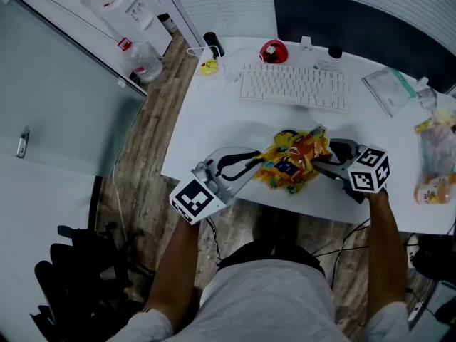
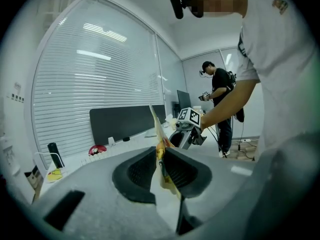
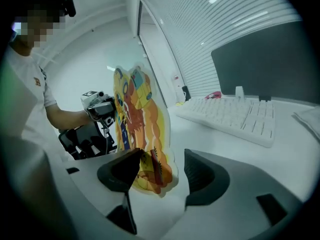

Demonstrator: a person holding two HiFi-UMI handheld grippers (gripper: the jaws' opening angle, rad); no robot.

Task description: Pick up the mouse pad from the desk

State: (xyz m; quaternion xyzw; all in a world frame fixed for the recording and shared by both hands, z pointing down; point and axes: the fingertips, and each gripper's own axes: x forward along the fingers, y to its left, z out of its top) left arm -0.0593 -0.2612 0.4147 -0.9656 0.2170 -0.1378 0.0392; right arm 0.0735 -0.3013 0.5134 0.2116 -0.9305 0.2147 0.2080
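Mouse pad (image 1: 292,161) up off the bench (image 1: 214,127)
Left tongs (image 1: 256,166) clenched its edge, holding it upright; right tongs (image 1: 322,161) stood released around the other edge (pickup looked essentially done).

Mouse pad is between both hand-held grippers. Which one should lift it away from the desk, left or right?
Left. The left hand-held gripper has its jaws closed on the mouse pad edge; the right hand-held gripper has jaws standing apart around the opposite edge, not pressing it.
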